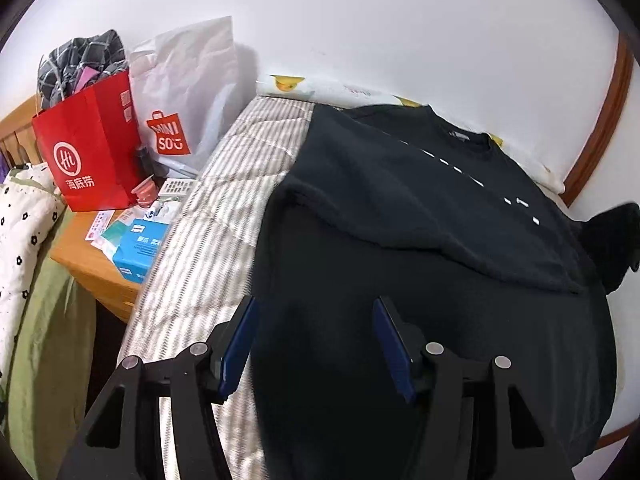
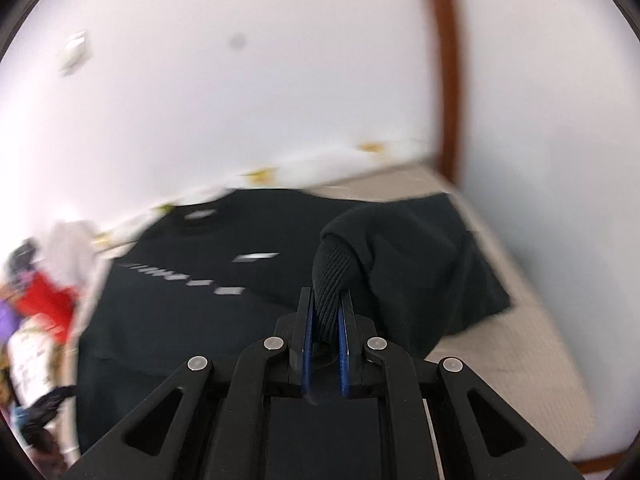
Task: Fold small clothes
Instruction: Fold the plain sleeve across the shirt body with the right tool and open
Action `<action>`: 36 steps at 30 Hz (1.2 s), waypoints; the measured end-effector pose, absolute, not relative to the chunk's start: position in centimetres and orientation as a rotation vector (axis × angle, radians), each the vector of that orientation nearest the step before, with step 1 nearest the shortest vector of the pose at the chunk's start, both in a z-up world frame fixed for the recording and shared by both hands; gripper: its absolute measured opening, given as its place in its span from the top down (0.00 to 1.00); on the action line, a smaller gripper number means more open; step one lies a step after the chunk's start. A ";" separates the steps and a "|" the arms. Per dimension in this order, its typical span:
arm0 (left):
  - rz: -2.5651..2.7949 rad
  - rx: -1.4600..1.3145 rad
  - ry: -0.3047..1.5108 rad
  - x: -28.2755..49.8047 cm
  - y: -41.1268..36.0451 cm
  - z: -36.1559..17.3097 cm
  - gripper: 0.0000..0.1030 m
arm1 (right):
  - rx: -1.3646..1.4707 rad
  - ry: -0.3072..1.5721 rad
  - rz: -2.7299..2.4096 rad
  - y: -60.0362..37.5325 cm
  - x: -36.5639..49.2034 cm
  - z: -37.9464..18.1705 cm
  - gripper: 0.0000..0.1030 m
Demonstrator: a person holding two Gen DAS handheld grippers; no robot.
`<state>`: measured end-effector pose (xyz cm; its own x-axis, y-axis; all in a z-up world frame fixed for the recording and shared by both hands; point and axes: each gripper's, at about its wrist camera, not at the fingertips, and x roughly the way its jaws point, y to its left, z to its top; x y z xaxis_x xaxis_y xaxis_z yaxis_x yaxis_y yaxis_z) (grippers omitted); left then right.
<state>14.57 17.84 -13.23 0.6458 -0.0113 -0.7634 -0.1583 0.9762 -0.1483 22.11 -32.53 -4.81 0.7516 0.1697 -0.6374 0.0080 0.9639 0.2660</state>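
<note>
The right tongs (image 2: 326, 300) are clamped on the ribbed cuff (image 2: 330, 276) of a black sweatshirt (image 2: 180, 320), holding that sleeve (image 2: 400, 248) up off the bed while its cloth drapes back down onto the mattress. The left tongs (image 1: 314, 308) stand wide apart with nothing between their blue pads (image 1: 240, 344), hovering over the near part of the same black sweatshirt (image 1: 400, 280). The garment lies spread on the bed, neck toward the wall, one sleeve already laid across its chest, and a line of small white marks (image 1: 460, 172) running over the front.

Under it is a bed (image 1: 208, 240) covered in a beige-and-white striped quilted cover; in the right wrist view the bare part looks plain beige (image 2: 500, 340), though that view is blurred. A white cloth with yellow prints (image 1: 286, 84) lies along the white wall (image 1: 360, 20) at the far edge. A reddish-brown wooden trim (image 1: 600, 120) runs beside the bed.

Left of the bed stands a wooden nightstand (image 1: 92, 268) crowded with a red paper bag (image 1: 88, 148) stuffed with plaid cloth, a white Miniso bag (image 1: 180, 92), a blue box (image 1: 138, 248) and small clutter. A green-and-white floral quilt (image 1: 24, 240) hangs at the far left.
</note>
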 end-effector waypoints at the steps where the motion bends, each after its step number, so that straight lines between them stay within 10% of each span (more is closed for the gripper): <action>1: 0.083 -0.219 0.864 14.6 18.3 -13.2 0.45 | 0.270 0.726 0.148 -30.3 22.6 -4.4 0.90; 19: 0.086 -0.323 0.872 14.6 22.2 -14.6 0.45 | 0.137 0.677 0.643 -4.6 27.7 -5.2 0.90; 28: 0.009 -0.271 0.870 17.3 18.9 -13.4 0.45 | 0.105 0.701 0.588 -8.5 27.8 -7.8 0.58; 36: -0.048 -0.220 0.852 21.9 15.8 -12.8 0.45 | -0.029 0.731 0.346 -17.9 25.6 -11.9 0.57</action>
<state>21.92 15.84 -12.77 0.6591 -0.1302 -0.7407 -0.0457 0.9762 -0.2122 25.65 -17.86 -11.94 0.6905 0.2993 -0.6585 -0.3194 0.9430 0.0937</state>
